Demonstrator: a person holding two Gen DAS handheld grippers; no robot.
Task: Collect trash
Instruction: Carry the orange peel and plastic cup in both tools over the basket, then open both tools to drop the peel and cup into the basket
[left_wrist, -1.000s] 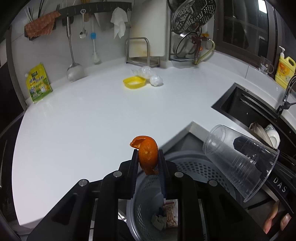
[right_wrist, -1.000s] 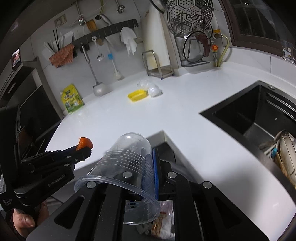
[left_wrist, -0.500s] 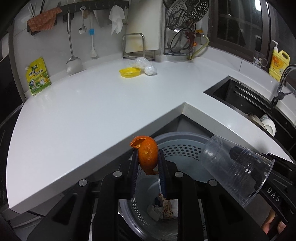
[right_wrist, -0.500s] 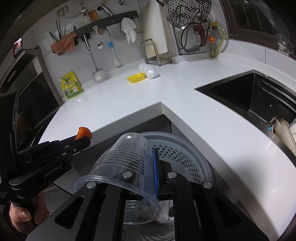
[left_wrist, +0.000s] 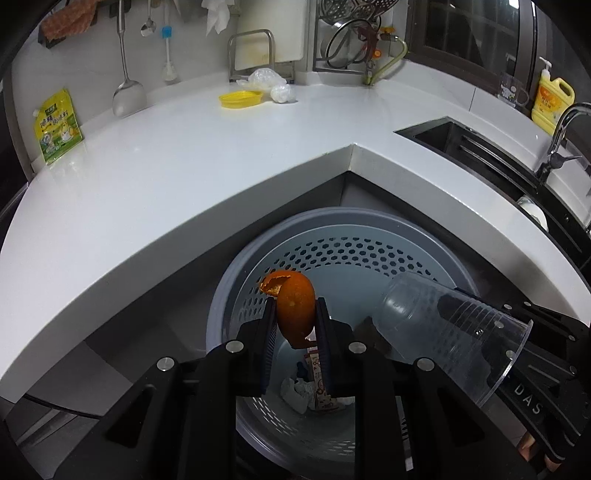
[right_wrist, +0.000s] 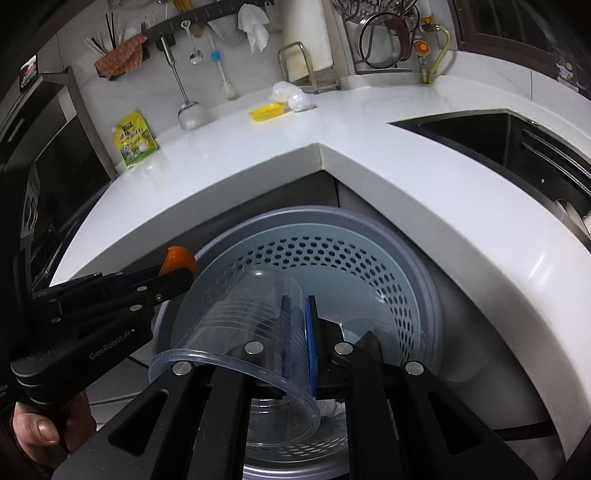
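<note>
My left gripper (left_wrist: 294, 314) is shut on an orange peel (left_wrist: 293, 308) and holds it above the grey perforated trash basket (left_wrist: 343, 254). My right gripper (right_wrist: 297, 306) is shut on the wall of a clear plastic cup (right_wrist: 240, 332), held on its side over the same basket (right_wrist: 369, 258). The cup also shows in the left wrist view (left_wrist: 450, 328). The peel shows in the right wrist view (right_wrist: 177, 260) at the tip of the left gripper. Crumpled paper and a wrapper (left_wrist: 317, 384) lie at the basket's bottom.
The basket stands on the floor below the inner corner of the white L-shaped counter (left_wrist: 184, 158). On the counter's far side lie a yellow lid (left_wrist: 240, 99), plastic bags (left_wrist: 275, 86) and a yellow-green pouch (left_wrist: 57, 125). A black sink (left_wrist: 480, 147) lies right.
Both grippers have pulled back from above the counter and moved down over the basket, each still holding its item. The basket now fills the middle of both views.
</note>
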